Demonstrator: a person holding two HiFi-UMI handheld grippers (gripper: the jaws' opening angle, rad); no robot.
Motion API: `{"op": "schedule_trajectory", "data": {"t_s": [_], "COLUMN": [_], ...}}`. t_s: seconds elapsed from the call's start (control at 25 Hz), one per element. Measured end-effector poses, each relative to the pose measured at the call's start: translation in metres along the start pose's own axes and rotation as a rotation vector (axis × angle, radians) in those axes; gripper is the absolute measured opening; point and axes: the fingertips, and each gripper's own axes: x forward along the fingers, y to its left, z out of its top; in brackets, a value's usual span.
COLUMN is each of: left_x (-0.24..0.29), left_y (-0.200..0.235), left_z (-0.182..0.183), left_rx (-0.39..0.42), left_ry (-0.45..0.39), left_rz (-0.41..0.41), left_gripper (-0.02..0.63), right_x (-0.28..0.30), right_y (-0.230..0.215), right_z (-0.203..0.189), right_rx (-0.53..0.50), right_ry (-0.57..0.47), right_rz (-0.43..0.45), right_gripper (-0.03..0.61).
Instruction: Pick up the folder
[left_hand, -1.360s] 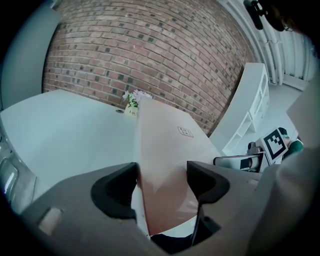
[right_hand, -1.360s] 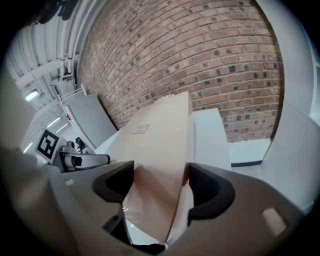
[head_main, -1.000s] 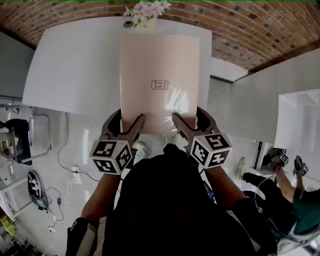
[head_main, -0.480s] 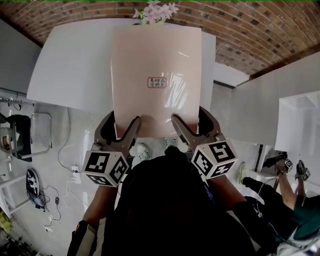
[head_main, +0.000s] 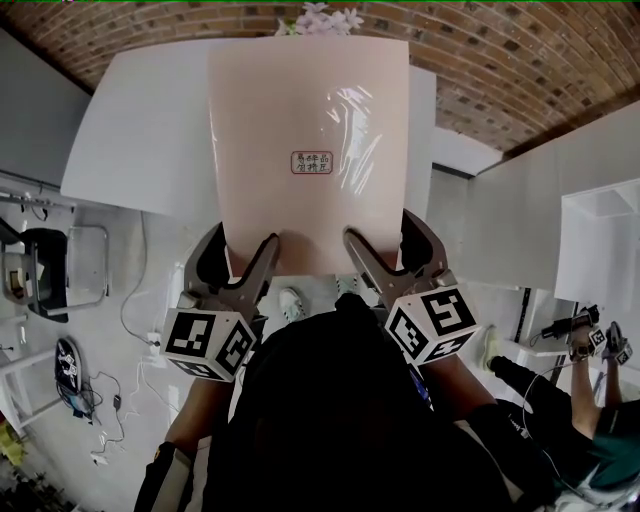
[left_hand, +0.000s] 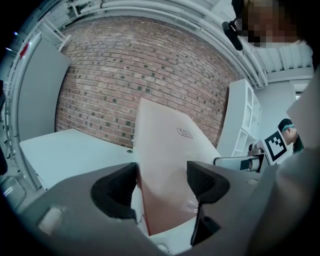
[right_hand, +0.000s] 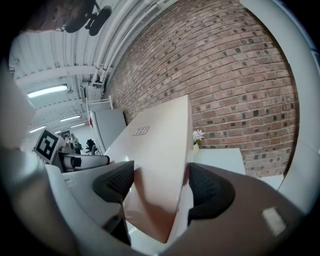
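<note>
A pale pink folder (head_main: 310, 150) with a small red-framed label is held up off the white table (head_main: 140, 130), tilted toward the head camera. My left gripper (head_main: 248, 258) is shut on its near left corner and my right gripper (head_main: 375, 255) is shut on its near right corner. In the left gripper view the folder (left_hand: 167, 165) stands between the black pads, rising toward the brick wall. The right gripper view shows the folder (right_hand: 160, 165) clamped the same way. The folder hides most of the table's middle.
A vase of pink flowers (head_main: 325, 18) peeks over the folder's far edge at the back of the table. A brick wall (head_main: 500, 60) lies beyond. White cabinets (head_main: 560, 210) stand to the right, and another person (head_main: 590, 350) with grippers is at the lower right. Cables lie on the floor at left (head_main: 130, 320).
Both grippers have lifted the folder higher and nearer to the head camera; it looks larger and now covers more of the table and most of the flowers.
</note>
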Motion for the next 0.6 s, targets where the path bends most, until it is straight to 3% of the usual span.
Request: {"op": "schedule_trajectory", "data": {"t_s": [0.6], "left_x": [-0.0095], "left_y": [-0.0030], "left_z": [0.0016], "left_rx": [0.009], "left_ry": [-0.011], "left_rz": [0.004], "left_gripper": [0.319], "right_x": [-0.0062], "right_y": [0.0068], "right_z": [0.0011], "right_rx": [-0.017], "right_ry": [-0.002], "right_rz": [0.005], "right_gripper": [0.345]}}
